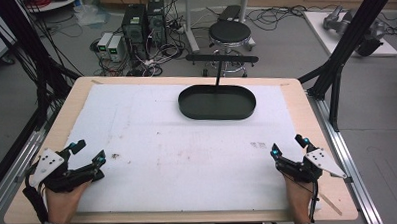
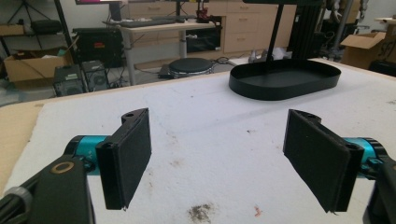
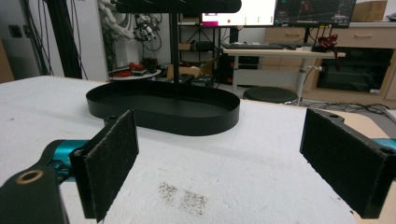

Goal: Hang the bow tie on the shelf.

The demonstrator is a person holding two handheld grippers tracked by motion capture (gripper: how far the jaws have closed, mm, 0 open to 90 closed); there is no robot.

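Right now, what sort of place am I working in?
Probably a robotics lab or workshop: black desktop computer towers with tangled cables on the floor, a black round stool, and lit computer monitors on a desk behind the table.

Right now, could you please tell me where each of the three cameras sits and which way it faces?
High view: above the person's side, looking forward and down on the table; both hands, the left claw and right claw show at its bottom.
Left gripper view: rides on the left claw, looking across the white mat between open jaws toward the black oval tray.
Right gripper view: rides on the right claw, jaws open, facing the same tray.
Shared: all three views show the tray and its upright post.
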